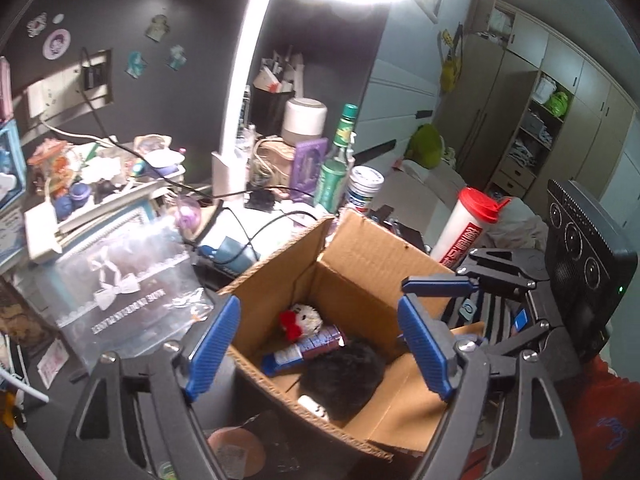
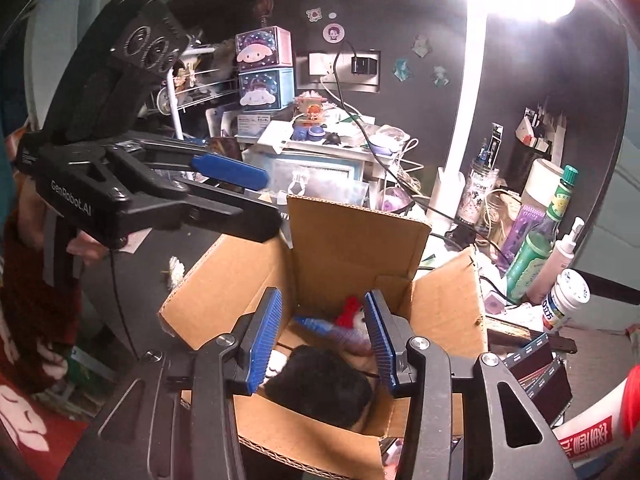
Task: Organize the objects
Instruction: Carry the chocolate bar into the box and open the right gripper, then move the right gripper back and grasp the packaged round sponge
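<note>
Both sets of my fingers hang spread and empty over the open cardboard box: left gripper wide, right gripper narrower. The black furry object lies inside against the box's near wall, beside a blue tube and a small plush toy. Good practice, I judge: lift straight up, clearing the raised flaps, before reaching for clutter along the surface's far edge.
</note>
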Demonstrator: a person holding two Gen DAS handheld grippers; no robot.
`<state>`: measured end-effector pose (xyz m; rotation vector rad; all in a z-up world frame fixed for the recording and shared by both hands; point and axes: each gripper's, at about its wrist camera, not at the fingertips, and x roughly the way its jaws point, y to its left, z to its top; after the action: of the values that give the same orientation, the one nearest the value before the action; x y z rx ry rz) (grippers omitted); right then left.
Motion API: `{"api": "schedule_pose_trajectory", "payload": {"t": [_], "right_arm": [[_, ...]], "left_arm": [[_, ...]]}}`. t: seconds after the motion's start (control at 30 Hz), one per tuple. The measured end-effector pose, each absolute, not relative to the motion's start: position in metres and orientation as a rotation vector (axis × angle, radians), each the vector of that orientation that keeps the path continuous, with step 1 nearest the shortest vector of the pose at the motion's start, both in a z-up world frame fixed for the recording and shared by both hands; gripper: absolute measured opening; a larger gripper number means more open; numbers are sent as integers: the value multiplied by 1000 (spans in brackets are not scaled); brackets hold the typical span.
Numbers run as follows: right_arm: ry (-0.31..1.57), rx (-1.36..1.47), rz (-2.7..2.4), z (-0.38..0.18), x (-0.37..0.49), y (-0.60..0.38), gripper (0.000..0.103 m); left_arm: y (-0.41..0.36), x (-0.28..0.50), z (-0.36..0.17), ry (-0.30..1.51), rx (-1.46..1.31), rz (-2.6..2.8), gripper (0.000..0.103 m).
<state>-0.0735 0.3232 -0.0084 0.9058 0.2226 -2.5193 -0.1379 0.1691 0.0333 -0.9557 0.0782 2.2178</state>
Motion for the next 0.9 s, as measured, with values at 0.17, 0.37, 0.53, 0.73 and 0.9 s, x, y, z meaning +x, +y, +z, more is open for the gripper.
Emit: {"api": "schedule_pose_trajectory", "payload": {"t": [0.17, 0.37, 0.53, 0.73, 0.9], "right_arm": [[232, 913, -2525, -7, -76, 319, 39], [246, 910, -2524, -1, -77, 304, 39], [262, 863, -2511, 8, -68, 278, 39], [268, 799, -2385, 10, -52, 218, 39], [247, 816, -2256, -14, -41, 164, 39]], "left_arm": [[153, -133, 36, 67, -943, 2251, 80], [127, -122, 39, 41, -911, 2286, 81], [94, -108, 44, 9, -872, 2329, 82], [39, -87, 35, -17, -838, 2449, 86], [-10, -67, 7, -46, -848, 2572, 87]]}}
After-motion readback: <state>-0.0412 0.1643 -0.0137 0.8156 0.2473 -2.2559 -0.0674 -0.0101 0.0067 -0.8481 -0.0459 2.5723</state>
